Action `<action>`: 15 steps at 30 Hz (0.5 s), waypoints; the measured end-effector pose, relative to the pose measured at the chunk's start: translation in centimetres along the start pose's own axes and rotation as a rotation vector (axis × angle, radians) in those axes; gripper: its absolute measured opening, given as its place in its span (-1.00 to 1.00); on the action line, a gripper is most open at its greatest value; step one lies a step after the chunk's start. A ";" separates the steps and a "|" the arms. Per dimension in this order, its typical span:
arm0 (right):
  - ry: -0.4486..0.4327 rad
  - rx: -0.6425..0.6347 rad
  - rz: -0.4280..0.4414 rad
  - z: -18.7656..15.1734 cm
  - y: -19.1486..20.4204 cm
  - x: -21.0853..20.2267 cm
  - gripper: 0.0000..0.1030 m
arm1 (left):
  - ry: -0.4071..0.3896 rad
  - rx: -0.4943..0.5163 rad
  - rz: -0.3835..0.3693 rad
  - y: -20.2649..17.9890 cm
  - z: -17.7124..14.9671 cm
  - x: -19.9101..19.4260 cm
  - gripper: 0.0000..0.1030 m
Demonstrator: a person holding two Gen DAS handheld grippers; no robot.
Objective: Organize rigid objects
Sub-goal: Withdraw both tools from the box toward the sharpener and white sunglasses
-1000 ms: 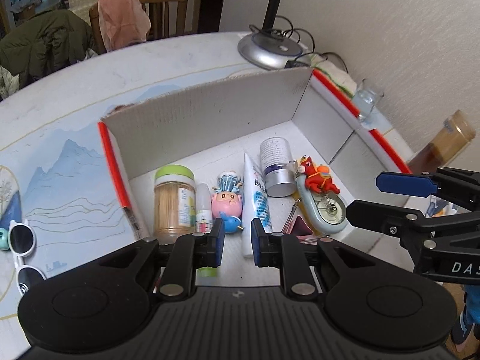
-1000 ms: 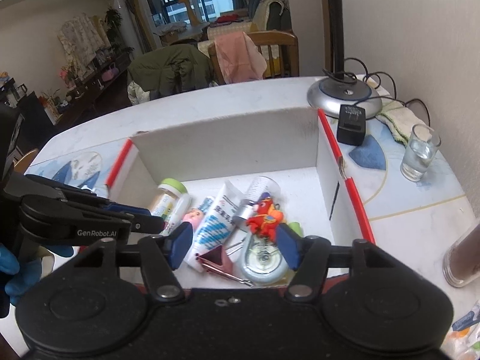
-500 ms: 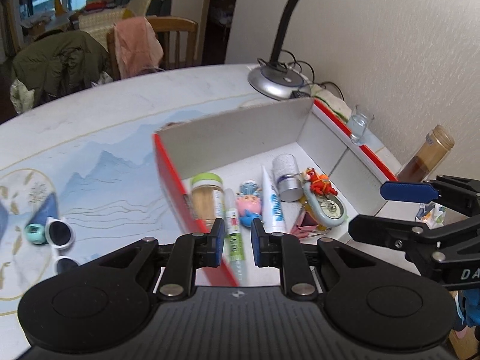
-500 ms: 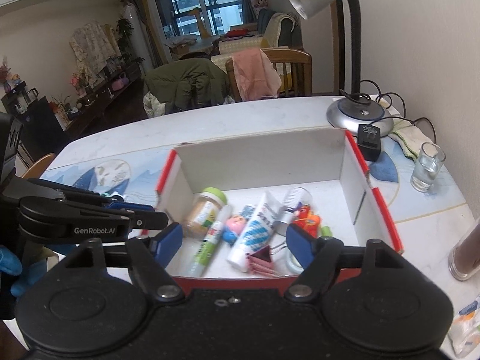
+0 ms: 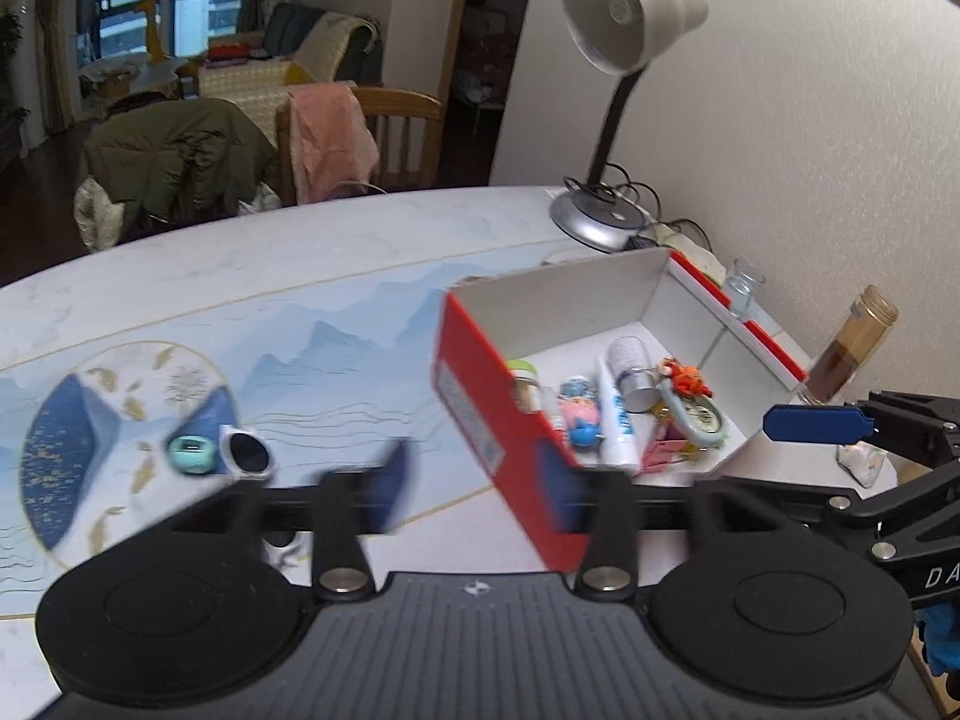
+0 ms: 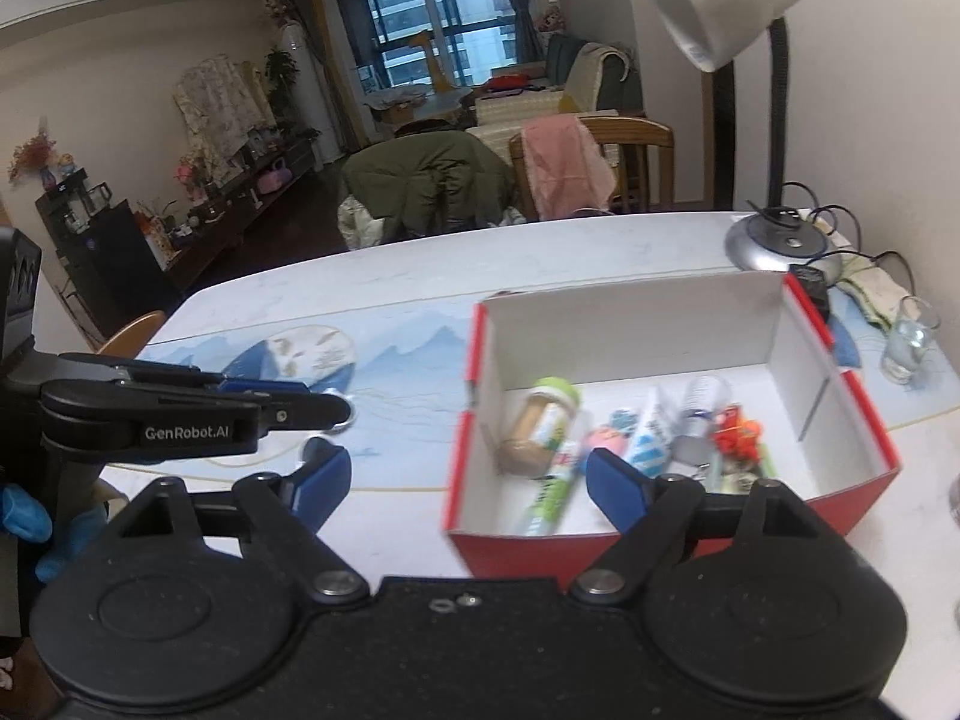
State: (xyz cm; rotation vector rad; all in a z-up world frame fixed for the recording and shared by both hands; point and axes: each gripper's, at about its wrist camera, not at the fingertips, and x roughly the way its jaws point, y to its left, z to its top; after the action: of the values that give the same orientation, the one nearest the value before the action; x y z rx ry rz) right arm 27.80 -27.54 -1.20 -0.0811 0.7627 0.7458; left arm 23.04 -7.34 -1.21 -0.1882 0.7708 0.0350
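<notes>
A red box with white inside [image 5: 480, 384] [image 6: 780, 324] stands on the table and holds a green-lid jar [image 6: 540, 420], a white-blue tube [image 5: 615, 426] [image 6: 651, 438], a silver can [image 5: 630, 363], a pink toy [image 5: 579, 411], an orange toy [image 5: 684, 375] [image 6: 735, 432] and a green-white stick [image 6: 546, 498]. White sunglasses [image 5: 246, 453] and a teal ring [image 5: 191, 453] lie on the table left of the box. My left gripper [image 5: 474, 489] is open and empty, above the box's near left corner. My right gripper [image 6: 465, 477] is open and empty, at the box's front left.
A desk lamp [image 5: 612, 120] [image 6: 750, 120] stands behind the box by the wall. A glass [image 6: 906, 339] and a brown bottle [image 5: 852, 348] stand right of the box. Chairs with clothes [image 6: 564, 162] are at the table's far edge.
Both grippers have pulled back and up from the box. My left gripper's jaws have opened wide. The stick now lies loose in the box.
</notes>
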 end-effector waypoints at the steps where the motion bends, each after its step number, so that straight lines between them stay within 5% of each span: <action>1: 0.001 -0.001 0.004 0.0 0.6 0.1 0.68 | -0.013 -0.001 0.005 0.5 -0.2 -0.5 0.36; 15: 0.018 -0.030 0.031 -0.4 7.5 3.4 0.82 | -0.032 -0.054 0.046 9.2 -1.4 -3.0 0.58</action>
State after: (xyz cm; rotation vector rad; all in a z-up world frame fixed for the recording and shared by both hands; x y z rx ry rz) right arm 24.45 -20.08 -2.30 -0.1031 0.7713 0.7866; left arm 18.95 1.59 -1.57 -0.2211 0.7429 0.1020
